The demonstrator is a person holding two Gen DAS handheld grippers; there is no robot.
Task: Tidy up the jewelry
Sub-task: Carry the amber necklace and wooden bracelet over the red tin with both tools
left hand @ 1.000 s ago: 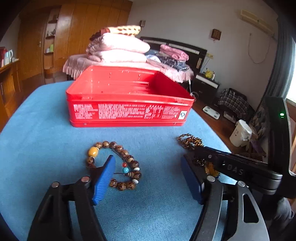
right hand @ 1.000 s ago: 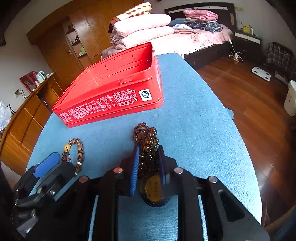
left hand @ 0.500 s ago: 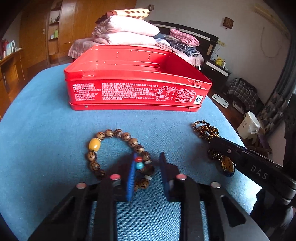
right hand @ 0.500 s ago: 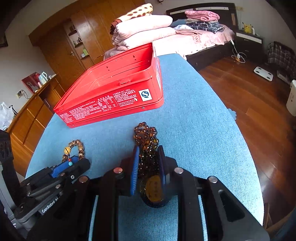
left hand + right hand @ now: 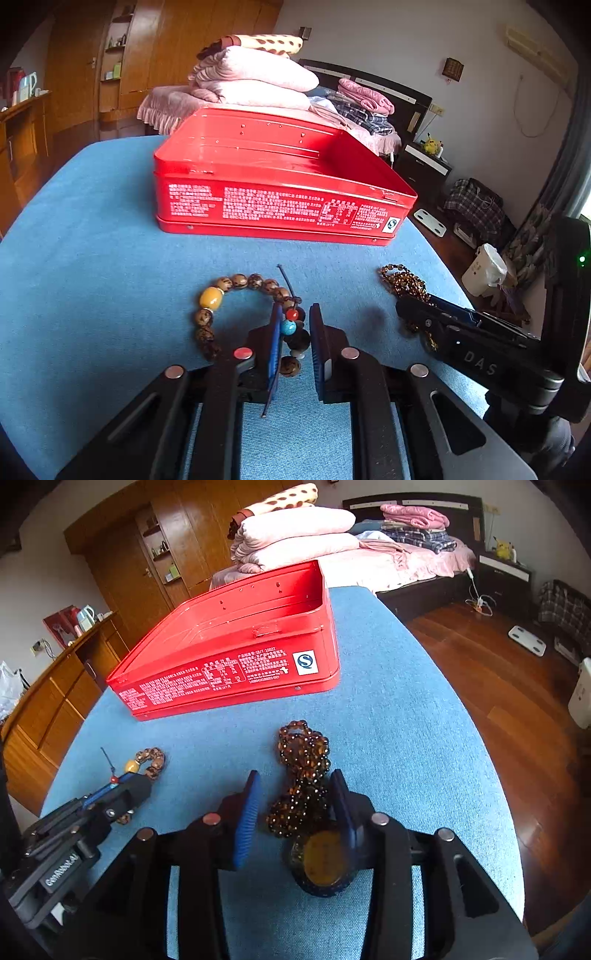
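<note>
A brown wooden bead bracelet with a yellow, a red and a turquoise bead lies on the blue table. My left gripper is shut on its right side. It also shows in the right wrist view. A dark amber bead necklace with a round yellow pendant lies between the fingers of my right gripper, which is open around it. The necklace also shows in the left wrist view. An open red tin box stands behind both, empty as far as I can see; it also shows in the right wrist view.
The blue table ends at a rounded edge to the right, above a wooden floor. A bed with folded bedding stands behind the box. A wooden dresser stands to the left.
My left gripper moved onto the bracelet and closed on its right side. My right gripper, shut on the necklace before, has opened around it.
</note>
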